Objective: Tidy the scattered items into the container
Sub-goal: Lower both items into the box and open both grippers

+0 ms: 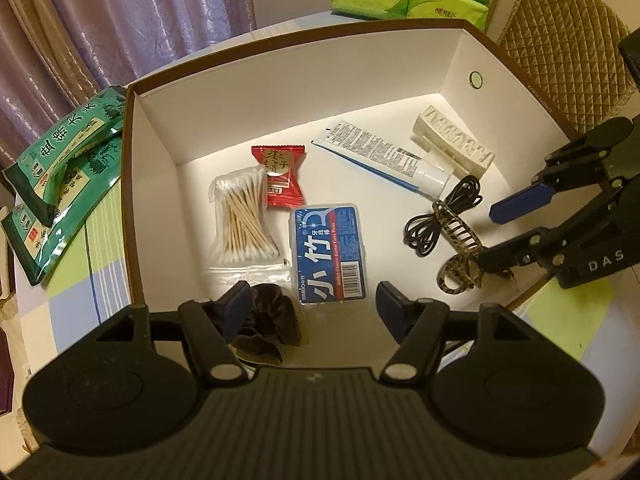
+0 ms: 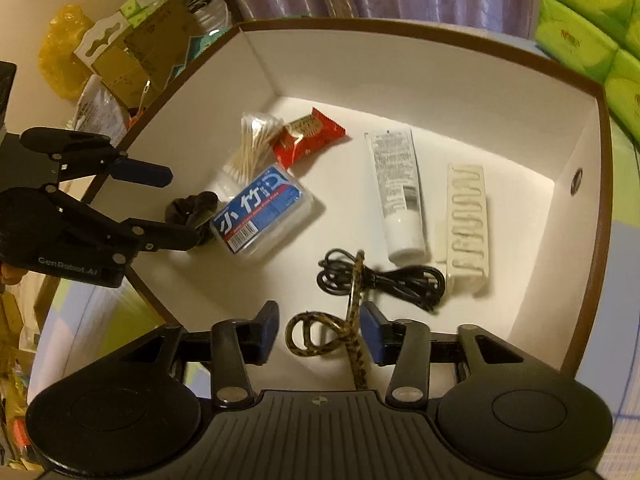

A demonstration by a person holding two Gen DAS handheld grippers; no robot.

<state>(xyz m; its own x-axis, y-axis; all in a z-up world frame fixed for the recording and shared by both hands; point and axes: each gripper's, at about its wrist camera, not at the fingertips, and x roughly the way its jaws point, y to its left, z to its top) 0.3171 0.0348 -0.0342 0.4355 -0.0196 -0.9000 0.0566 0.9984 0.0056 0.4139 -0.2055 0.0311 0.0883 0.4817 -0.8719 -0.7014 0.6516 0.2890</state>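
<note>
Scrunchie [image 1: 264, 328]: lying loose beside your spread left gripper [image 1: 310, 310].
Hair claw [image 2: 320, 336]: sitting unpinched between your parted right gripper [image 2: 320, 334] pads.

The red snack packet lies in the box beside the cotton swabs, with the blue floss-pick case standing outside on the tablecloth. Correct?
Not quite. The blue floss-pick case lies inside the box, near the red snack packet and cotton swabs, as the left wrist view shows.
</note>
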